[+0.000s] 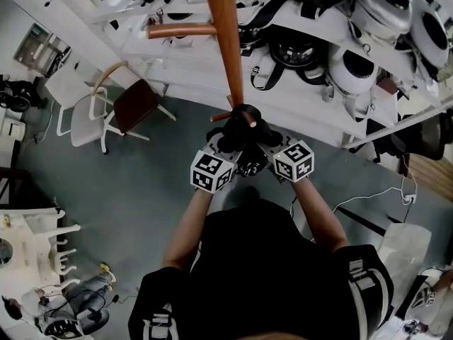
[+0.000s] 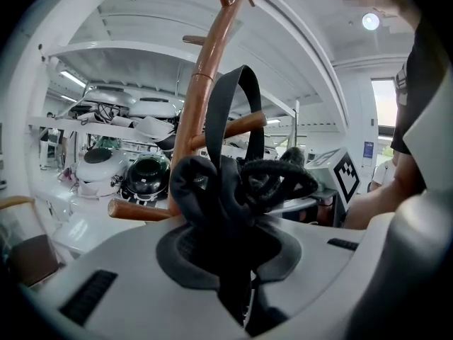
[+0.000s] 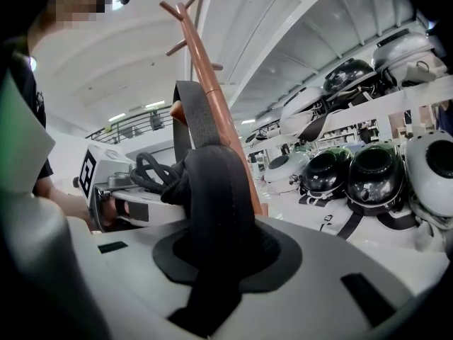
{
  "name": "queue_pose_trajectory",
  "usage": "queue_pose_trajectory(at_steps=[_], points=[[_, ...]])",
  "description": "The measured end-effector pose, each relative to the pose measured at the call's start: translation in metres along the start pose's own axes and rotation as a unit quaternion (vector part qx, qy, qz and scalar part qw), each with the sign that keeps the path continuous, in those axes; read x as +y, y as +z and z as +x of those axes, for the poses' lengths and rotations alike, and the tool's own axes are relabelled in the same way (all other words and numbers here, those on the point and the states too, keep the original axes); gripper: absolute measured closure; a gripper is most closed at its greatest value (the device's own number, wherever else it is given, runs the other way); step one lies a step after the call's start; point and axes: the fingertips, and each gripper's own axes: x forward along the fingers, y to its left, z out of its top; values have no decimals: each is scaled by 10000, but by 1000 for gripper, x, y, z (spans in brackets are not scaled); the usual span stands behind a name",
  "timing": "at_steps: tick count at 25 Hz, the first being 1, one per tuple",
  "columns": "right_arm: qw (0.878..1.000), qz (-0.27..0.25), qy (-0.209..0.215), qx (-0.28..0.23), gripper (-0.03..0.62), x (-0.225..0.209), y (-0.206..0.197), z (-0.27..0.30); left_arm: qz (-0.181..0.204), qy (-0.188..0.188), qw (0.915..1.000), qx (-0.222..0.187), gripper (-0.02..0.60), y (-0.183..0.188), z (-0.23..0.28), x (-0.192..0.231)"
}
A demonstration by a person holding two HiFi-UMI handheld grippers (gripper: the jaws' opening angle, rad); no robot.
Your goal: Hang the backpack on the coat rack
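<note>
Left gripper [image 1: 221,154]: at 7 o'clock of the backpack [image 1: 243,139], jaws clamped on its black strap [image 2: 225,190].
Backpack: bunched between both grippers, top loop [image 2: 237,108] round a peg [image 2: 249,124] of the coat rack [image 1: 225,41], which rises toward 12 o'clock.
Right gripper [image 1: 276,151]: at 5 o'clock, jaws pinching a padded strap [image 3: 212,190].

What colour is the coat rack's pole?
The coat rack is reddish-brown wood, clearest in the head view.
</note>
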Motion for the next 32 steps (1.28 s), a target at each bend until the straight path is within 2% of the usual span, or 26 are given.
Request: queue_pose_trajectory(at_steps=[18, 32], points=[[9992, 221, 69, 320, 485, -25, -28, 21, -319, 127, 9986, 396, 495, -29, 22, 18], [9981, 283, 82, 532, 485, -38, -44, 33, -423, 197, 9973, 568, 495, -45, 34, 30]])
